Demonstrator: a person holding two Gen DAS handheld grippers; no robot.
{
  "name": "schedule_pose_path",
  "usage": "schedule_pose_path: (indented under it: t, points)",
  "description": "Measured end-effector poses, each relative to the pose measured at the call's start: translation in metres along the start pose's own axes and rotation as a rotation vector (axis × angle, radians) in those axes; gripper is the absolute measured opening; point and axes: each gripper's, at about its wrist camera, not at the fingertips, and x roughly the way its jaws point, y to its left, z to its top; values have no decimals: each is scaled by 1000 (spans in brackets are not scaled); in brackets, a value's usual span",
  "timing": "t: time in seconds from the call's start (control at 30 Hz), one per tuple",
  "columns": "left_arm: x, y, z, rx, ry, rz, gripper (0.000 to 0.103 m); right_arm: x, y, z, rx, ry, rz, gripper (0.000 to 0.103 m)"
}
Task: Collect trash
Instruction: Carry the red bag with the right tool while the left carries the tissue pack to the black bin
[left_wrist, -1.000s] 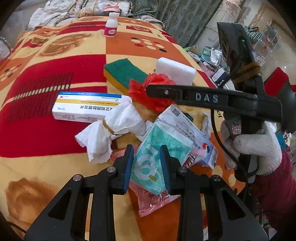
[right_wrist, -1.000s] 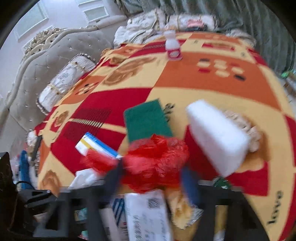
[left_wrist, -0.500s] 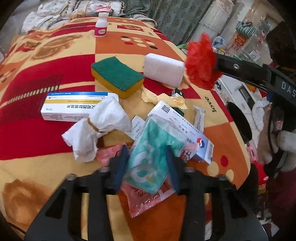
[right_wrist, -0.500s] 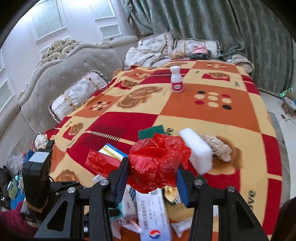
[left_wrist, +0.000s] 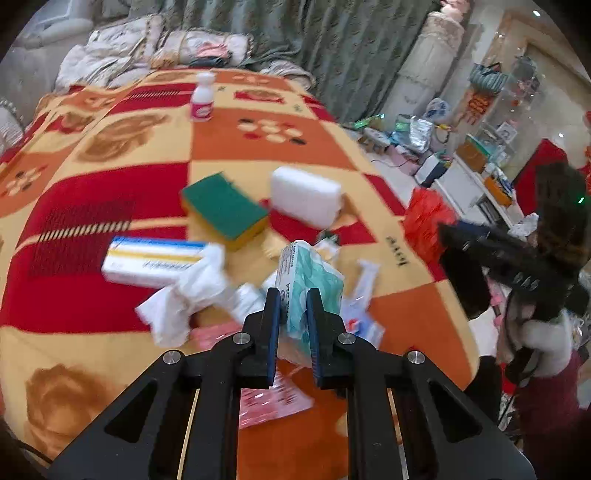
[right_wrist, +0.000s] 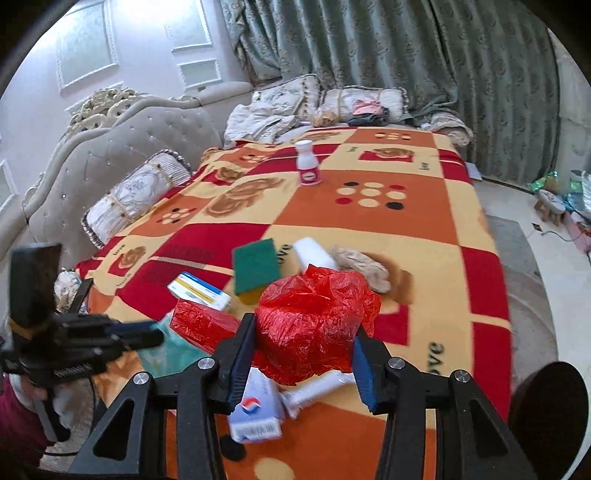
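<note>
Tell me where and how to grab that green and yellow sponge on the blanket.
Grip the green and yellow sponge across its two long yellow side walls, coming down from above. It lies flat with the green scouring face up, so the upright sides probably offer the only parallel faces for two fingers. It lies apart from the white foam block, so a finger should fit between them.

Now clamped tight on the teal packet (left_wrist: 314, 291) between the left gripper (left_wrist: 291, 314) pads (a second back, merely straddling it flat on the pile) and raised clear of the litter. Carried off sideways past the blanket edge: the red plastic bag (right_wrist: 314, 325), squeezed in the right gripper (right_wrist: 303, 354).
</note>
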Motion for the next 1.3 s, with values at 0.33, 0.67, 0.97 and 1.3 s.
schedule_pose_path:
  t: [0.33,0.67,0.97,1.3]
  points:
    - [29,-86,31,82,-4,-117,12,-37,-54,-24,52,-18,-120,45]
    - [81,-181,56,137,38,-209,12,-76,-140,-56,171,-8,-261,45]
    - [110,-205,56,173,70,-183,12,-101,-214,-89,315,18,-345,46]
    - [123,-140,19,154,160,-22,66,-89,-221,-103,350,34,-307,46]
